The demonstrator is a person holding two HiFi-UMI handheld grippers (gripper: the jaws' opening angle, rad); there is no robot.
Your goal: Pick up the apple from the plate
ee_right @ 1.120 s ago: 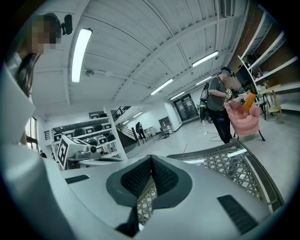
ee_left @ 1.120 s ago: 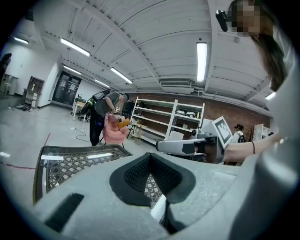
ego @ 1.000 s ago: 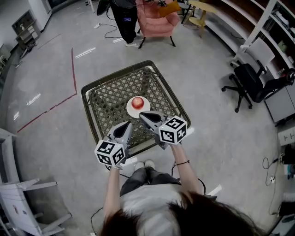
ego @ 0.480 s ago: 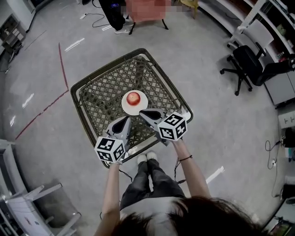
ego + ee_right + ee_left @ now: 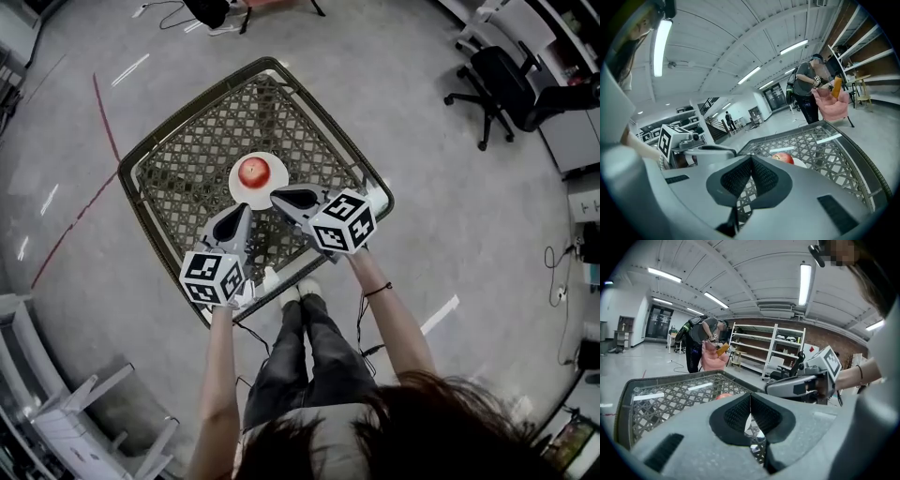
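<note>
Head view: the apple (image 5: pixel 252 172) sits mid-plate on a white plate (image 5: pixel 238 191) on the mesh surface (image 5: pixel 178 173). The left hand-held gripper (image 5: pixel 241 210) and right hand-held gripper (image 5: pixel 277 197) hover at the plate's near edge.

Left gripper view: jaws pressed together, nothing held.

Right gripper view: jaws together and empty too, with the apple just ahead. The right one looks better placed: spread its jaws wide first, straddle the apple's middle, squeeze gently, and lift straight up.

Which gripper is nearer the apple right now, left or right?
Right, narrowly. The right gripper reaches the plate rim, right of the apple; the left gripper sits just short of the plate's near edge.
</note>
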